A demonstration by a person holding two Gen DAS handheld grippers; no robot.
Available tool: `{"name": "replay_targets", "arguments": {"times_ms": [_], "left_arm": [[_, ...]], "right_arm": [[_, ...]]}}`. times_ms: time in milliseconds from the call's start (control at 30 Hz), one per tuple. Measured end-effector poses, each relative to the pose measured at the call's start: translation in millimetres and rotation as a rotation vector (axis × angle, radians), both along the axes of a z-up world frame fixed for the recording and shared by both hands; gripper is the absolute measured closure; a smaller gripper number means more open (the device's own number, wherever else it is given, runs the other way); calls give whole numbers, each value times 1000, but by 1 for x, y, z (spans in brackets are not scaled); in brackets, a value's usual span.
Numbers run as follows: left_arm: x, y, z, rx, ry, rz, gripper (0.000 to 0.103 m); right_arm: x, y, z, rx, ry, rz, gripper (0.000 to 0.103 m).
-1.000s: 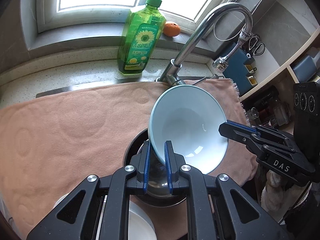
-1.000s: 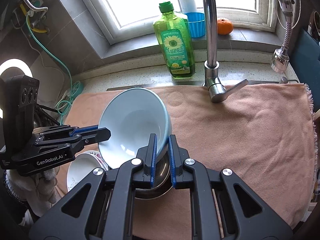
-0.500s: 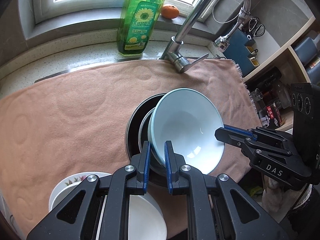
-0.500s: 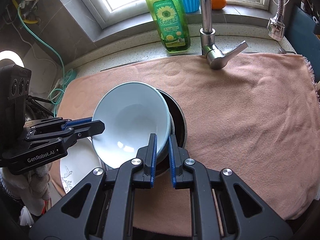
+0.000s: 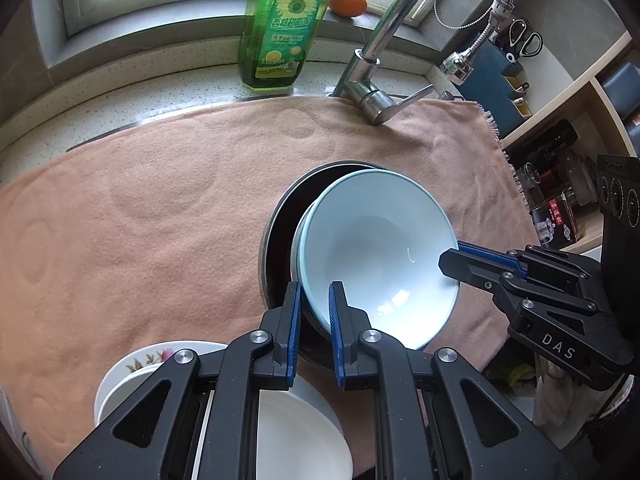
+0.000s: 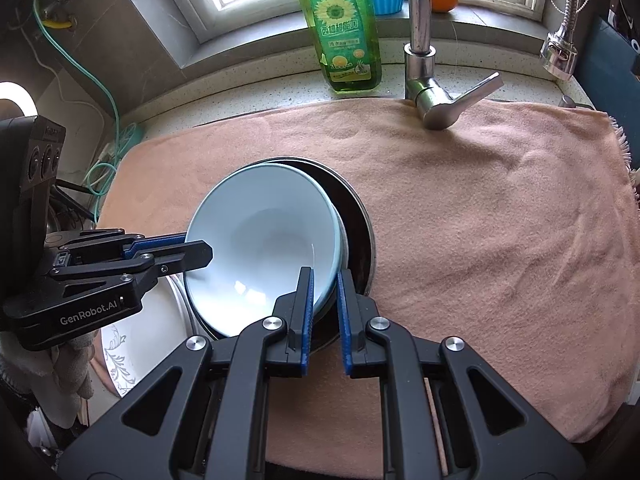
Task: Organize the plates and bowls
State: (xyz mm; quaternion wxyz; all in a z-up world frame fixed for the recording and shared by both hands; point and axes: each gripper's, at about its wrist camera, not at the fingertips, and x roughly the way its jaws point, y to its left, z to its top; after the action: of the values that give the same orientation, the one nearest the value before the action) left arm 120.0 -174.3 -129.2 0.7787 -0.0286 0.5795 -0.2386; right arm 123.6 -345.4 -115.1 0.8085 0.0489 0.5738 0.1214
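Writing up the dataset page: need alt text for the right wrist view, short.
Two claws, the right claw and the left claw, grip opposite rims of a pale blue bowl held over a dark metal pan on a pink towel. Green dish soap bottle and faucet stand behind.

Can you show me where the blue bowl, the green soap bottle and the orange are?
blue bowl (image 5: 372,240): left wrist view, on its inside.
green soap bottle (image 6: 340,32): right wrist view, on its sunflower label.
orange (image 5: 349,2): left wrist view, on its peel.

"DAS" on the right gripper (image 5: 448,264), "GenRobot.AI" on the left gripper (image 6: 202,254), Chinese lettering on the green bottle (image 6: 340,28)
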Motion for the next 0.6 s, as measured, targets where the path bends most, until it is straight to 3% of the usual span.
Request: {"name": "replay_targets", "arguments": {"times_ms": [400,600], "left_arm": [[0,3,7,-16,-2,3,90],[-3,13,24,-62,-36,22,90]], "right_arm": [[-3,-2,7,9,-19,-1,91],[-4,-12,19,73,-36,-47,91]]}}
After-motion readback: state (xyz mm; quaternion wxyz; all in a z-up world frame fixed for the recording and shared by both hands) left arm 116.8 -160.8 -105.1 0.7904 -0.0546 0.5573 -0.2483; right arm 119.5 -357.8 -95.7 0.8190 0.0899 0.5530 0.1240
